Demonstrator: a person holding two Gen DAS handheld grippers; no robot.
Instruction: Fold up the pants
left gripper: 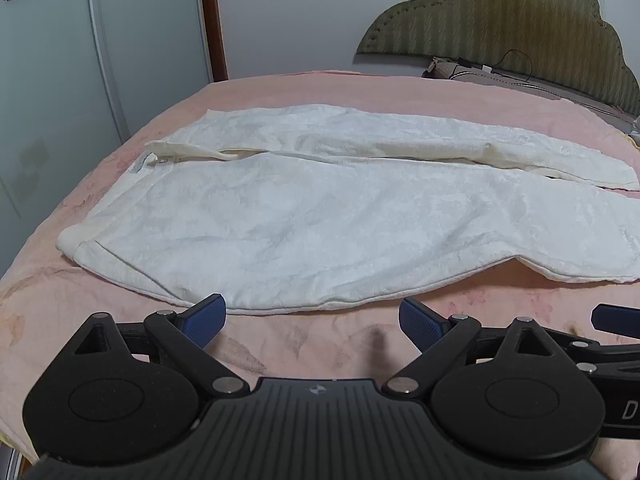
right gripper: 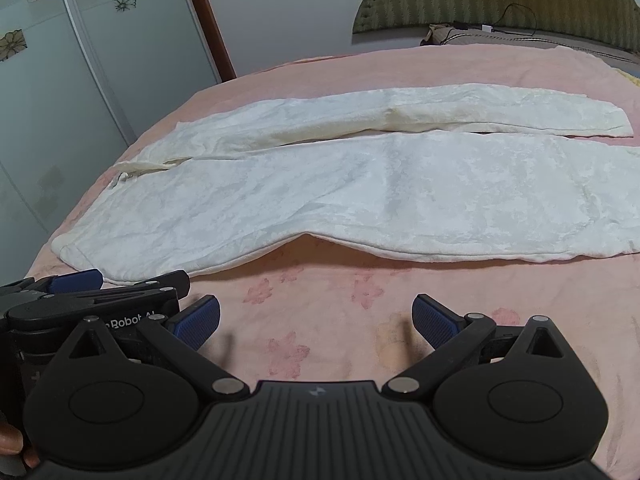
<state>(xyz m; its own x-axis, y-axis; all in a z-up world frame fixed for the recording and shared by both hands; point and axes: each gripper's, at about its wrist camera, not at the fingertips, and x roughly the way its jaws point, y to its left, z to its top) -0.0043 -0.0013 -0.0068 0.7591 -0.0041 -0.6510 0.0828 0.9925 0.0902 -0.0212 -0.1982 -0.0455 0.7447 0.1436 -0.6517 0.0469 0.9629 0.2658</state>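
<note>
Both jaws spread wide, holding nothing: left gripper [left gripper: 312,320], right gripper [right gripper: 316,320], side by side over bare pink bedsheet [right gripper: 320,300]. White pants [left gripper: 300,216] lie flat just beyond, waistband left, legs running right. Only the right view shows both leg ends. Headboard [left gripper: 500,20] far right.

We look from just behind each tool, low over the near edge of the bed [left gripper: 312,92], facing across it toward the headboard [left gripper: 500,20] and wardrobe doors [right gripper: 60,80]. Both views share the white pants [left gripper: 300,208] spread ahead; our right view catches the left tool [right gripper: 80,280] just beside it.
</note>
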